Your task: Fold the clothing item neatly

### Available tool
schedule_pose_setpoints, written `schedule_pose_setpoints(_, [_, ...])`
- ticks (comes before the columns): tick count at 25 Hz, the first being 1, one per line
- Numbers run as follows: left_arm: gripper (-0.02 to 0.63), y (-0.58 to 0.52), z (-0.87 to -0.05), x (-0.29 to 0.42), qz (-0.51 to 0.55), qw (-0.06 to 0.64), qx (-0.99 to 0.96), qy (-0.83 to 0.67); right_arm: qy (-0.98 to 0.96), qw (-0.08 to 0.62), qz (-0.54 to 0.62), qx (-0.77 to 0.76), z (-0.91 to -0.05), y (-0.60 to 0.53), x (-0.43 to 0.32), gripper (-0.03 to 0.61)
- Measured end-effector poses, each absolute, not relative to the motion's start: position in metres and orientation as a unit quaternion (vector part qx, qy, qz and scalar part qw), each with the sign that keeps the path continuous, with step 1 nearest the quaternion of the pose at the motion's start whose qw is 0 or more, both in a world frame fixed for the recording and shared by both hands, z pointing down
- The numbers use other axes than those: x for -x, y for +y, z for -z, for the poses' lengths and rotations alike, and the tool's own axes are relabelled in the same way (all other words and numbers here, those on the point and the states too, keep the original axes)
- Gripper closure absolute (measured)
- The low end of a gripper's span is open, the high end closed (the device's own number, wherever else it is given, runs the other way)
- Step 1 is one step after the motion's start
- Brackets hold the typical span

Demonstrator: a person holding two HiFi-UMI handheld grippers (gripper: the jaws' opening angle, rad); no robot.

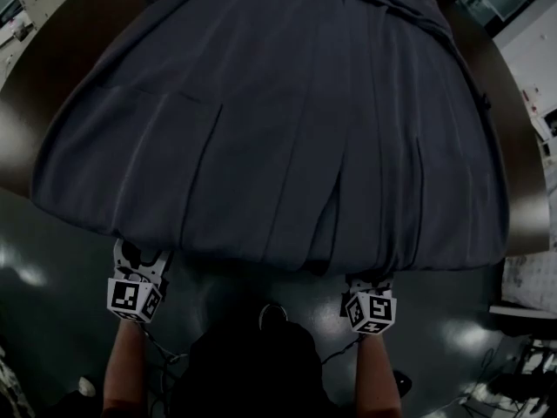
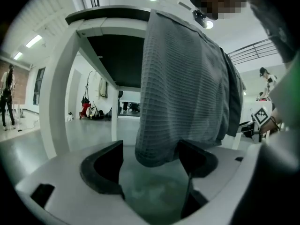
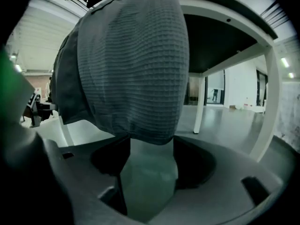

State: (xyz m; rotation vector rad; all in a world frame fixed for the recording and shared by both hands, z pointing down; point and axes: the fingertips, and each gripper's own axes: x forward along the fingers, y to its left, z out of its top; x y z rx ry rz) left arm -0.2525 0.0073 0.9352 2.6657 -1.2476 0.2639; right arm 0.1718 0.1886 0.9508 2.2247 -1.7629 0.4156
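The left gripper [image 2: 150, 146] and the right gripper [image 3: 151, 142] are held low on outstretched forearms [image 1: 126, 364], jaws released wide about the hanging hem of the dark grey waffle-knit garment [image 1: 287, 120], which is spread over the dark brown white-legged table [image 1: 513, 190].

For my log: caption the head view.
Dark grey knit garment draped over round brown table; left gripper and right gripper open at its hem.

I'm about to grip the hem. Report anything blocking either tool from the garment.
Nothing visible blocks them. The garment hangs off the table edge, and its hem dips between the open jaws of the left tool and the right tool.
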Motion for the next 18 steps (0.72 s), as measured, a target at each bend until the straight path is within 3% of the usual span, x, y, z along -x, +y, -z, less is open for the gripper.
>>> schedule_pose_setpoints(2, [0.252, 0.006, -0.936, 0.248, -0.088, 0.089, -0.901, -0.415, -0.614, 0.153, -0.136, -0.763, -0.955, 0.185, -0.17, 0.304])
schedule_pose_setpoints(3, [0.252, 0.008, -0.937, 0.245, -0.091, 0.089, -0.903, -0.411, -0.611, 0.161, -0.133, -0.764, -0.956, 0.185, -0.17, 0.341])
schedule_pose_setpoints(4, [0.267, 0.01, -0.938, 0.244, -0.096, 0.09, -0.903, -0.408, -0.604, 0.168, -0.131, -0.768, -0.956, 0.188, -0.171, 0.442])
schedule_pose_setpoints(6, [0.444, 0.016, -0.938, 0.244, -0.104, 0.092, -0.901, -0.41, -0.591, 0.174, -0.134, -0.776, -0.954, 0.197, -0.171, 0.575])
schedule_pose_setpoints(8, [0.592, 0.022, -0.934, 0.248, -0.11, 0.095, -0.899, -0.414, -0.589, 0.173, -0.143, -0.777, -0.949, 0.205, -0.169, 0.577])
schedule_pose_setpoints(18, [0.594, 0.075, -0.842, 0.248, -0.117, 0.13, -0.904, -0.391, -0.583, 0.171, -0.17, -0.776, -0.868, 0.233, -0.166, 0.578])
